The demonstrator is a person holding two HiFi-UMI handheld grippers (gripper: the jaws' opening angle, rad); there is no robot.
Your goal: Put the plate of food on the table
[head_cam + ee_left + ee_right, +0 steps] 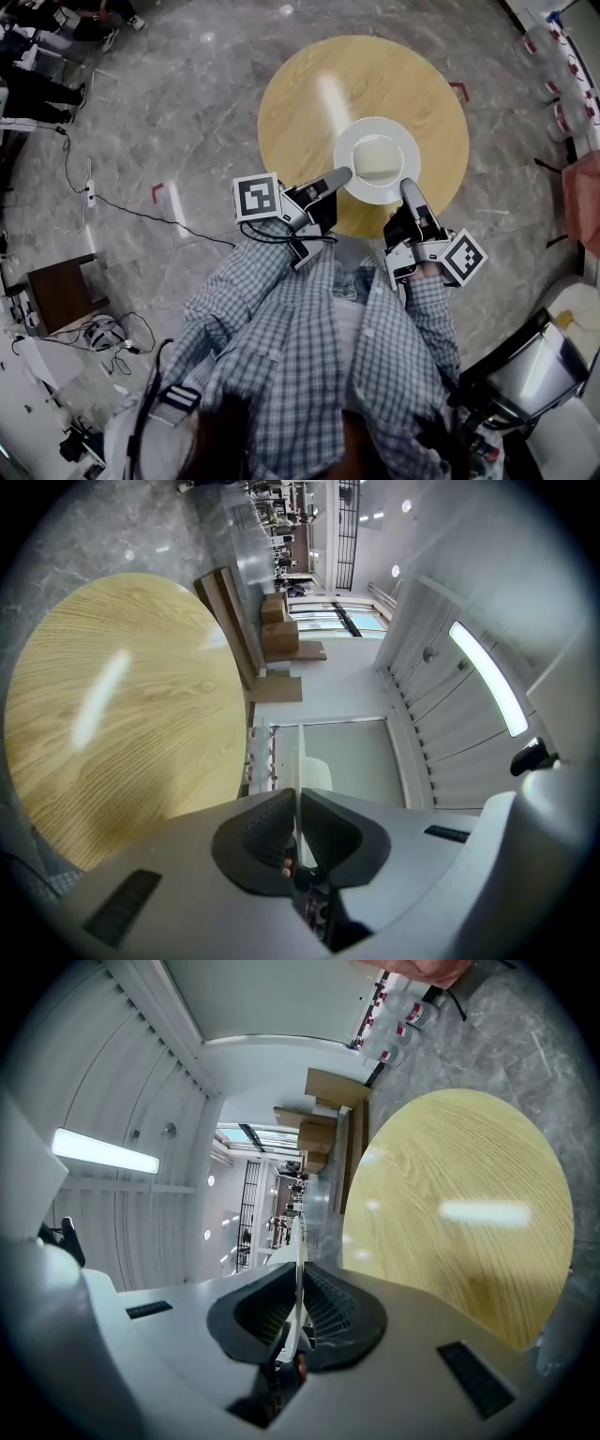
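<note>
From my station, the left gripper sits over the near edge of the round, light-wood table, clenched on the near-left rim of the round white plate. Its own camera confirms this: the ribbed dark pads are pressed together on the plate's thin white edge, seen side-on.

The plate hangs over the near half of the table, just inside its front edge, carrying a pale, squarish piece of food. The right gripper clamps the near-right rim in the same way, and its view shows the rim pinched between closed jaws.

I judge this to be the lowering step: the plate is carried in over the table and not yet set down. Next I should bring both grippers down together, keeping the plate level so the food stays put, then release both once it rests.

The head view alone shows the food and where the plate sits over the table, but not its height. The gripper views never show the food. They show the grip and a strip of background between plate edge and tabletop, which suggests the plate is off the surface.
</note>
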